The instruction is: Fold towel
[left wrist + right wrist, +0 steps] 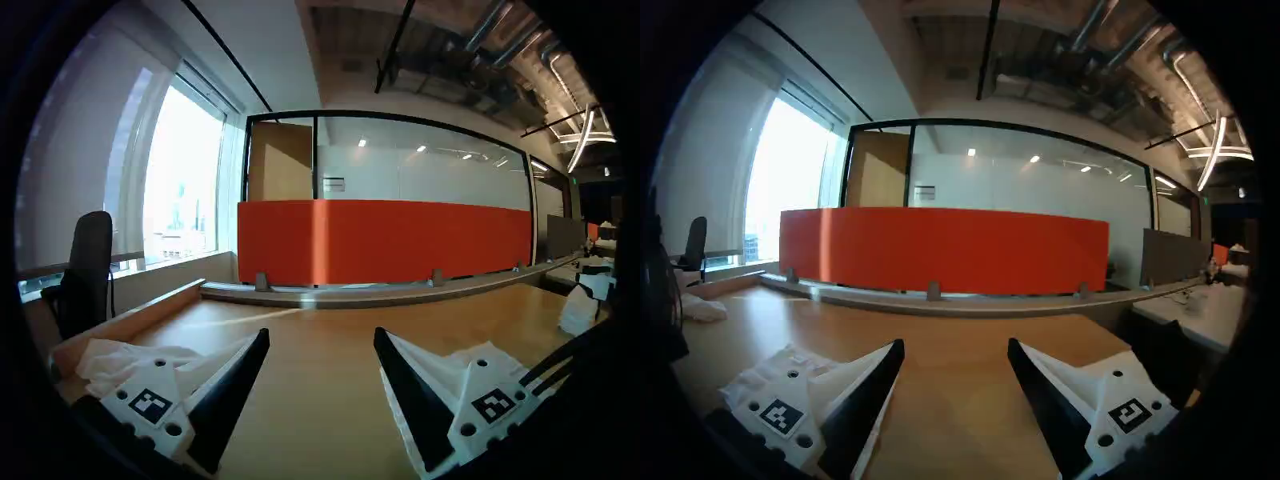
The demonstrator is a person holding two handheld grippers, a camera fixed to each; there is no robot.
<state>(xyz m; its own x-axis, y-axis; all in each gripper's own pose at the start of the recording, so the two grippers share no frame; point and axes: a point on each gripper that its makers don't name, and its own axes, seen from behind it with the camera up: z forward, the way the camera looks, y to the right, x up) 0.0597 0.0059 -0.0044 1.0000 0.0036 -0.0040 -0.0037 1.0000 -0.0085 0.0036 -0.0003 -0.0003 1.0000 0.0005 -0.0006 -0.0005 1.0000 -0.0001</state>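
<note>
Desk [320, 352]: wooden top running from both grippers up to the orange divider [384, 240].
Orange divider: upright along the desk's far edge.
Towel [104, 356]: white, crumpled, on the desk short of the divider's left end.
Left gripper [320, 332]: facing the divider, fingers spread wide, holding nothing.
Right gripper [954, 342]: facing the divider, fingers spread wide, empty.

Left of the orange screen [384, 240], a crumpled white cloth [100, 356] lies partly hidden behind 1 finger [228, 376] of the left gripper [320, 331]. Right of the orange screen, a white object [578, 308] is too small to identify. In the right gripper view, a white bundle [702, 308] left of the orange screen [944, 248] is also too small to identify.
</note>
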